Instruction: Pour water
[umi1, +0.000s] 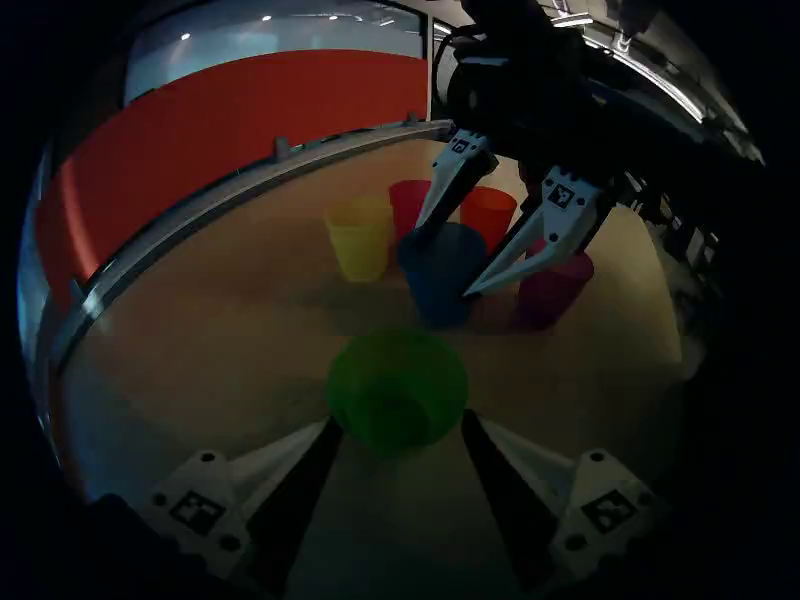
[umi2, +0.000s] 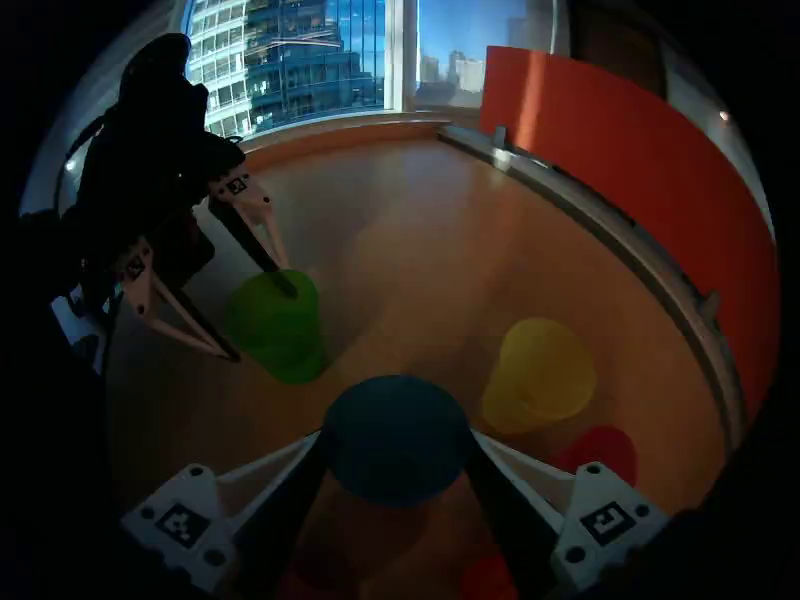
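Note:
A green cup (umi1: 397, 385) stands on the wooden table (umi1: 220, 330) between the fingers of my left gripper (umi1: 400, 425), which press on both its sides. The right gripper view shows that gripper (umi2: 265, 322) straddling the green cup (umi2: 285, 335) from the left. My right gripper (umi2: 395, 445) is shut on a blue cup (umi2: 395, 425). In the left gripper view, the right gripper (umi1: 442, 265) reaches down from above around the blue cup (umi1: 440, 285). I cannot see water in either cup.
A yellow cup (umi1: 360, 235), a red cup (umi1: 408, 203), an orange cup (umi1: 488, 215) and a magenta cup (umi1: 550, 290) cluster around the blue one. A red wall panel (umi1: 230, 130) and a rail run along the table's far edge. Windows (umi2: 300, 50) lie beyond.

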